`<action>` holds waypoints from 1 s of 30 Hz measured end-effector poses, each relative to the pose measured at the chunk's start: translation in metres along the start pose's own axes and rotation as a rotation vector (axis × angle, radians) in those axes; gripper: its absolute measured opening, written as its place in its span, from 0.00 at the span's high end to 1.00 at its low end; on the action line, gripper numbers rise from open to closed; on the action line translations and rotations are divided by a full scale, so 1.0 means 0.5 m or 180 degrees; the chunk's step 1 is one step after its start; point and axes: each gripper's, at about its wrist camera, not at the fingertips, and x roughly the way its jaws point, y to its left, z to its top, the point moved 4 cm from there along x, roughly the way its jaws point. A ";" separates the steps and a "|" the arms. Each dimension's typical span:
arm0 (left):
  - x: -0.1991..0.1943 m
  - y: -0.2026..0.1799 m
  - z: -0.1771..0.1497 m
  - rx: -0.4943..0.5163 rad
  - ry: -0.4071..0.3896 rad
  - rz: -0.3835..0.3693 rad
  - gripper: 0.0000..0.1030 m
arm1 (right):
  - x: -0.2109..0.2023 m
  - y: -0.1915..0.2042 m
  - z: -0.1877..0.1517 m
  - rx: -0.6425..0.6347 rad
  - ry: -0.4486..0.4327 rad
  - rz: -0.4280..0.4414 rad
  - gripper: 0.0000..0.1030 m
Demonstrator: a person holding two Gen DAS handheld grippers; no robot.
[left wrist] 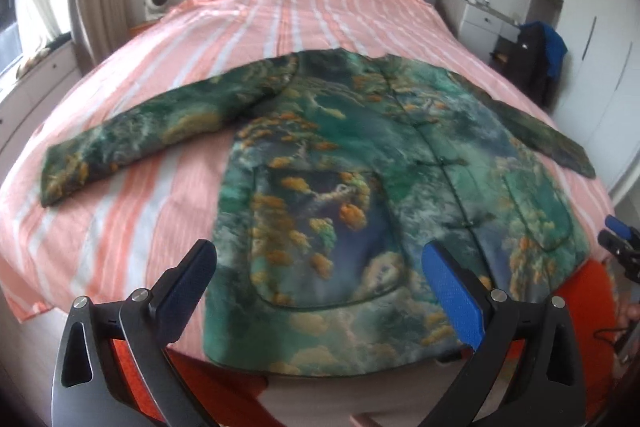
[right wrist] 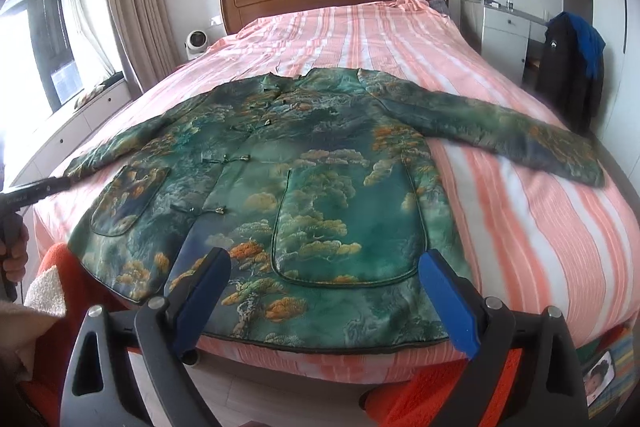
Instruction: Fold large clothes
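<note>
Left wrist view, jacket (left wrist: 360, 163) spread flat front-up on striped bed (left wrist: 280, 15), sleeves out, left tongs (left wrist: 320, 279) wide and empty over its hem, right tongs (right wrist: 324, 287) likewise, no writing legible.

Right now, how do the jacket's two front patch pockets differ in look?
In the right wrist view, the pocket nearer the right gripper is mostly green with pale and gold clouds; the pocket toward the left gripper is darker, with blue and orange. The first looks larger there, though the fisheye lens may exaggerate that. Both are rounded at the bottom, edged with dark piping, and lie flat on the jacket.
</note>
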 end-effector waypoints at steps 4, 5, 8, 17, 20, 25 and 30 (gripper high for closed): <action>0.003 -0.011 -0.001 0.0075 0.0083 0.0049 0.01 | -0.002 -0.007 0.002 0.0036 -0.0010 -0.0024 0.08; 0.001 -0.012 0.001 0.0097 0.0075 0.0073 0.01 | -0.001 -0.010 0.002 0.0049 -0.0002 -0.0030 0.08; -0.003 -0.010 0.011 0.0141 0.0038 0.0128 0.01 | 0.004 -0.017 0.000 0.0074 0.0031 -0.0052 0.08; -0.001 -0.007 0.020 0.0129 0.0019 0.0104 0.01 | 0.008 -0.022 0.000 0.0108 0.0064 -0.0064 0.08; -0.007 -0.005 0.027 0.0060 -0.0089 0.0169 0.01 | 0.011 -0.025 -0.001 0.0120 0.0079 -0.0062 0.08; -0.022 0.010 0.050 -0.0184 -0.0312 0.0340 0.01 | 0.011 -0.023 -0.002 0.0131 0.0089 -0.0049 0.08; -0.033 0.012 0.057 -0.0241 -0.0461 0.0351 0.01 | 0.010 -0.021 -0.003 0.0128 0.0090 -0.0047 0.08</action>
